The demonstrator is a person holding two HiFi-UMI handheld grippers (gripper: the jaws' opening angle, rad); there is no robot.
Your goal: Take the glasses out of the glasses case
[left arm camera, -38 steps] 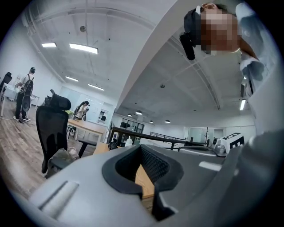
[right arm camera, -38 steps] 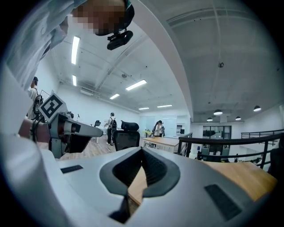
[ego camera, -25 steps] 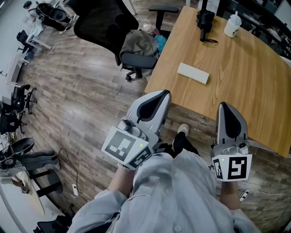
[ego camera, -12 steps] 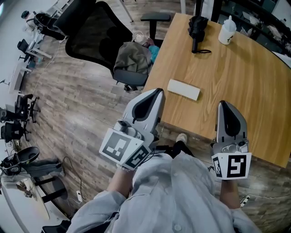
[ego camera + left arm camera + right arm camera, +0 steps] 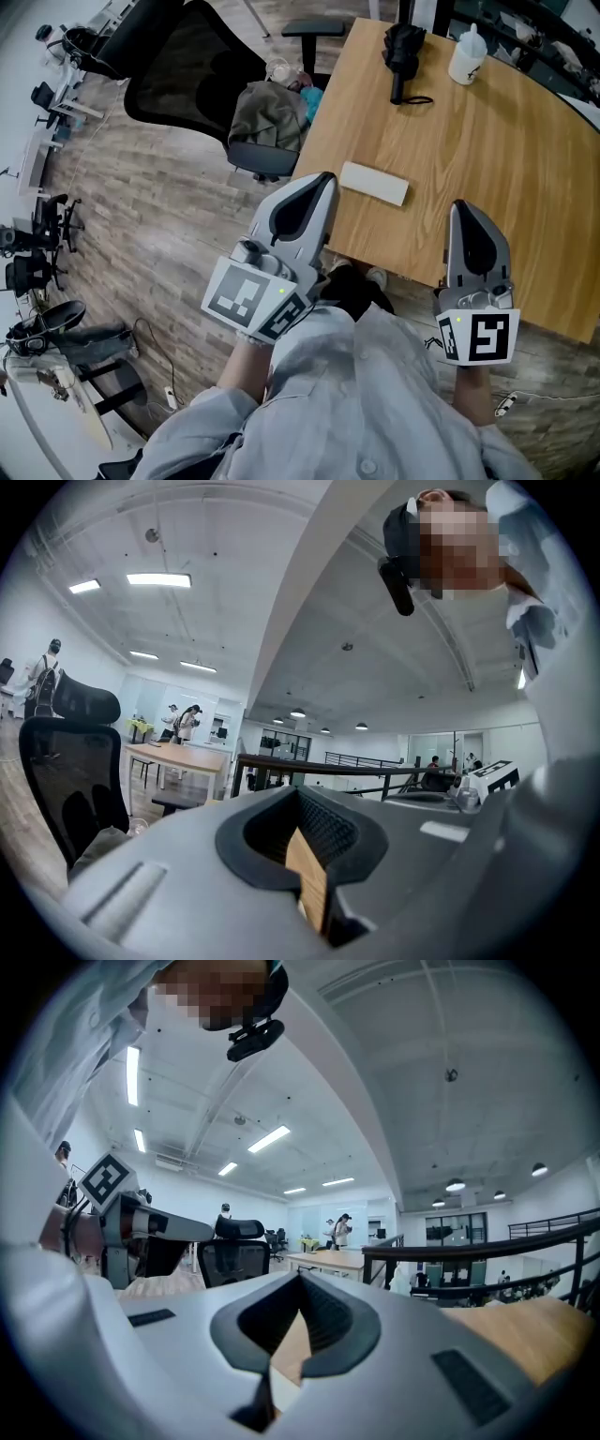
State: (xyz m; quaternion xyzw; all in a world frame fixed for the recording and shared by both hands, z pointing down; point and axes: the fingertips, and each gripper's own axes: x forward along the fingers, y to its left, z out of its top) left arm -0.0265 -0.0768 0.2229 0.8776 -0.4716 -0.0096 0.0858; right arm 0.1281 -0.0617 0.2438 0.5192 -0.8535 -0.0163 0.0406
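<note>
Case (image 5: 374,184) lies shut near the table (image 5: 497,141) edge, within easy reach. Left gripper (image 5: 317,186) and right gripper (image 5: 462,210) hover short of it, jaws clenched on nothing.

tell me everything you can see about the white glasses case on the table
The glasses case is a pale, off-white flat oblong with rounded corners; its material is hard to tell. It lies shut and flat on the wooden table, near the edge closest to the person, slightly askew to that edge. Only the tabletop touches it: the left gripper, jaws shut, is just short of its left end, and the right gripper is well off to its right. No glasses show.
</note>
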